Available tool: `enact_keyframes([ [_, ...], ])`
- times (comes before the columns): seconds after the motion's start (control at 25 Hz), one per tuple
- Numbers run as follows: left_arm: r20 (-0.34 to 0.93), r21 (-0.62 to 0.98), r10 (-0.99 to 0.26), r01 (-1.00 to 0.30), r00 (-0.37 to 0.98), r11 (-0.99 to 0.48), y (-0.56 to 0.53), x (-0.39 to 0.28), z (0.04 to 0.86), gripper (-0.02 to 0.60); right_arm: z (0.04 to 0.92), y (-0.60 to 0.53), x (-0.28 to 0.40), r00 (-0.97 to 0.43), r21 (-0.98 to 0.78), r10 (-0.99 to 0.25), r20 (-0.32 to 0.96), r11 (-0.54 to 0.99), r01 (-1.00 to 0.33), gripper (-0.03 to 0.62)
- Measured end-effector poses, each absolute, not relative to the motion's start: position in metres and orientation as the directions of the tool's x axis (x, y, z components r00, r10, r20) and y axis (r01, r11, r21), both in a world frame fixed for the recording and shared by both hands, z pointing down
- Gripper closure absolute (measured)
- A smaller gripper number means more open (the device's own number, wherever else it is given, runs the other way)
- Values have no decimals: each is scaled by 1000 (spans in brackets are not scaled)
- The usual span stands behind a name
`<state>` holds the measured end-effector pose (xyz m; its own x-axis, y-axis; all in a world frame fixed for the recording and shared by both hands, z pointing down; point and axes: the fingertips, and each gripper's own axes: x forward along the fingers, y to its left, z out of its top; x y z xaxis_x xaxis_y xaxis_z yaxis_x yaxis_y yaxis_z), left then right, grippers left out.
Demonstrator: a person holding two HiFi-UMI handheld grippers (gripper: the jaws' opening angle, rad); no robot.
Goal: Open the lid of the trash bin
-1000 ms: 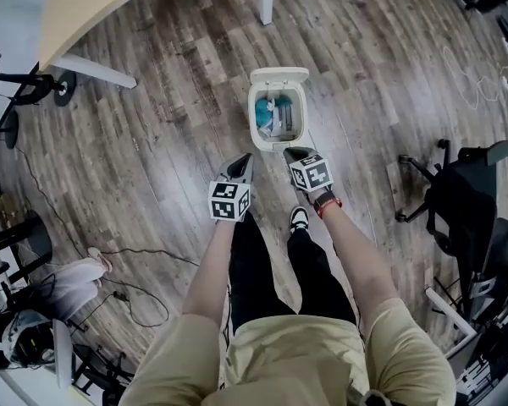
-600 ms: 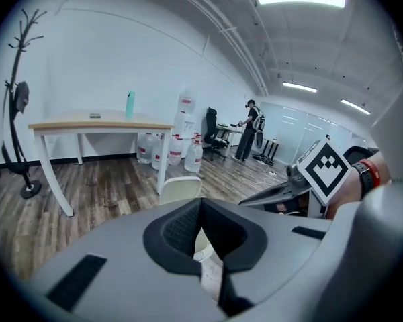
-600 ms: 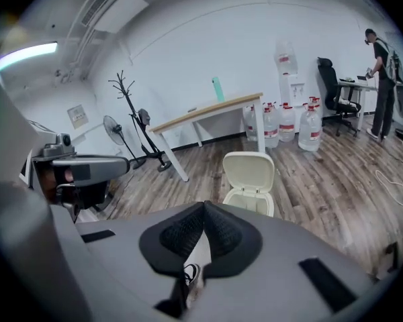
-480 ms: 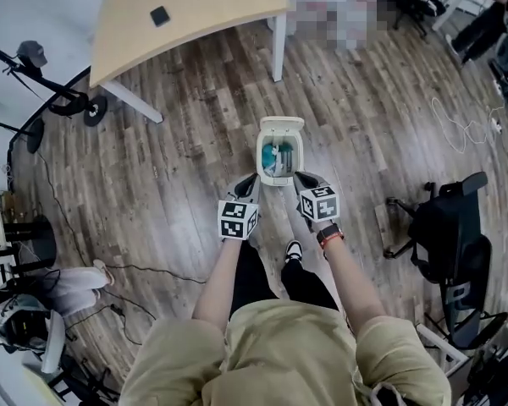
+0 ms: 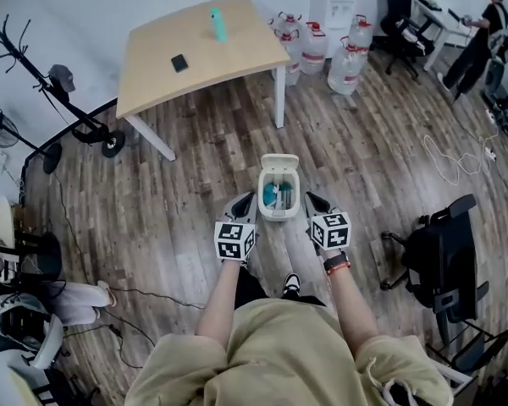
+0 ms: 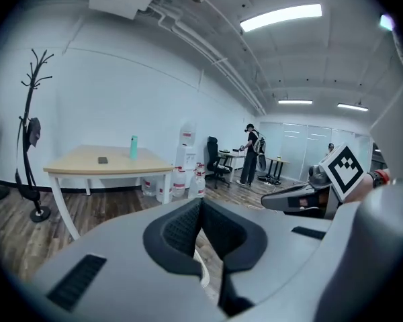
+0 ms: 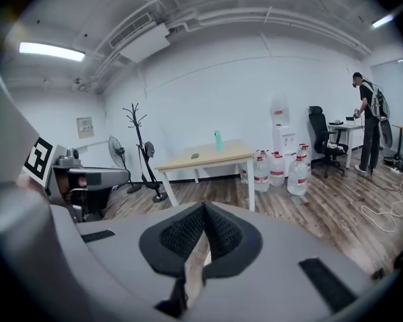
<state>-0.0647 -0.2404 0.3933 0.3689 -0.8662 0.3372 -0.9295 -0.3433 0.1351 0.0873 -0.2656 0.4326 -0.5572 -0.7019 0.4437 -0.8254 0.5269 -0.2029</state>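
bin: trash bin [image 5: 278,216] stands on the floor between the two tools, below their tips.
lid: lid [image 5: 279,162] is up, hinged on the side away from the tools; the task looks done.
contents: teal and white rubbish [image 5: 275,194] shows inside.
left gripper [image 5: 242,203]: jaws pressed together, nothing between them, bin to its right.
right gripper [image 5: 311,201]: jaws pressed together, nothing between them, bin to its left.
beyond: table [image 5: 203,53] well ahead of both tips, water jugs [image 5: 347,57] ahead and right.
risk: probably a light bin. A sideways knock from either tool, or a push on the raised lid, could tip it or drop the lid shut.
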Motion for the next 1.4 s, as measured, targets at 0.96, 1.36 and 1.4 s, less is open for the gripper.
enact_keyframes([
  [0.96, 96, 75, -944, -949, 314, -308, -171, -24, 293, 558, 296, -200, 125, -563, -147, -814, 145, 545, -825, 579],
  [1.36, 129, 97, -911, -920, 391, -380, -211, -36, 309, 558, 312, -232, 112, -542, -190, -828, 143, 514, -836, 580],
  [1.4, 133, 97, -905, -914, 403, -393, -221, -38, 314, 558, 316, -239, 109, -534, -192, -833, 146, 506, -841, 580],
])
